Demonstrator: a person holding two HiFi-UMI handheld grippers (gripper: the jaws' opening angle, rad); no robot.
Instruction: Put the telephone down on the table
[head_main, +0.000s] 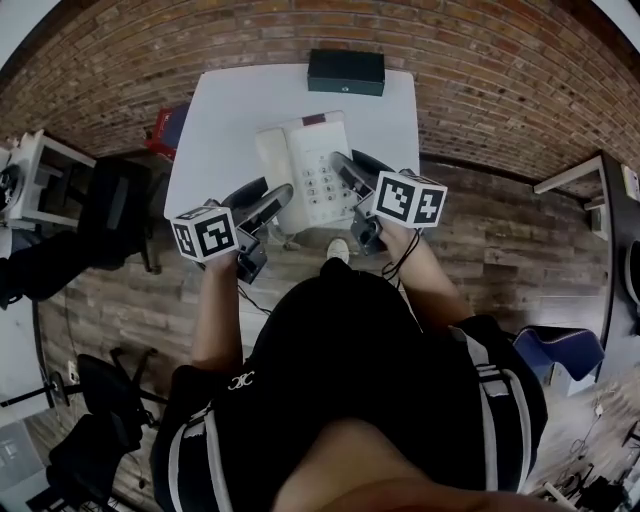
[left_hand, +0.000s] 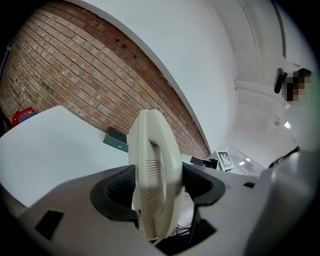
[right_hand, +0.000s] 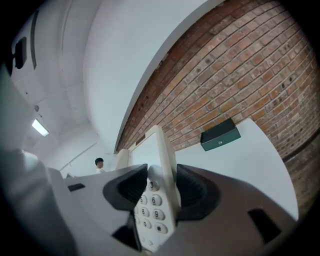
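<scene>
Telephone (head_main: 305, 165), cream with a grey keypad, hangs between my two tools over the near edge of the table (head_main: 225, 120). From the head view I cannot tell whether its underside touches the white top or rides just above it.

My left gripper (head_main: 272, 203) comes in from the near left corner of the telephone. In the left gripper view its two dark pads are clenched on the handset (left_hand: 152, 165), which stands edge-on between them, with its slotted earpiece face turned toward the right pad.

My right gripper (head_main: 345, 172) comes in from the near right. In the right gripper view its jaws are closed tight on the right rim of the base, and the number keys (right_hand: 150, 212) sit right between the pads and run down toward the camera. So the telephone is pinched from both sides, its near end level with the jaw tips and its far end reaching toward the middle of the table.

A dark green box (head_main: 346, 71) lies at the far edge of the table, well apart from the telephone. The brick wall (head_main: 480, 60) rises behind it.
</scene>
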